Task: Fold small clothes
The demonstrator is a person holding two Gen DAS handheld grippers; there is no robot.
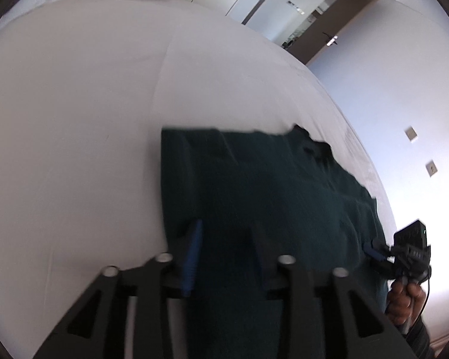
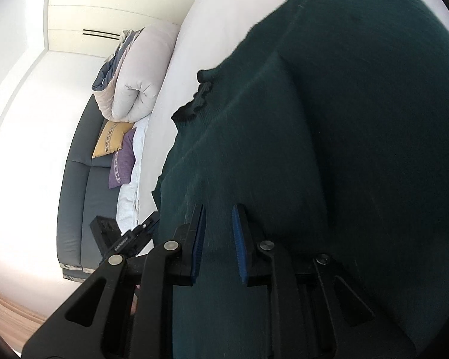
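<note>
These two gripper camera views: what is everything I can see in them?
Dark green knit garment: one, spread flat on the bed, under both grippers.
White bed sheet: one, covers the mattress beneath the garment.
Rolled cream duvet: one, at the head of the bed.
Yellow cushion: one, against the grey headboard.
Purple cushion: one, beside the yellow one.
Brown door: one, open, in the far wall.
Wall sockets: two, grey, right of the bed.
Left gripper: black with blue pads, jaws apart over the garment.
Right gripper: same, jaws apart over the garment.
Person's hand: one, holding the right gripper.
</note>
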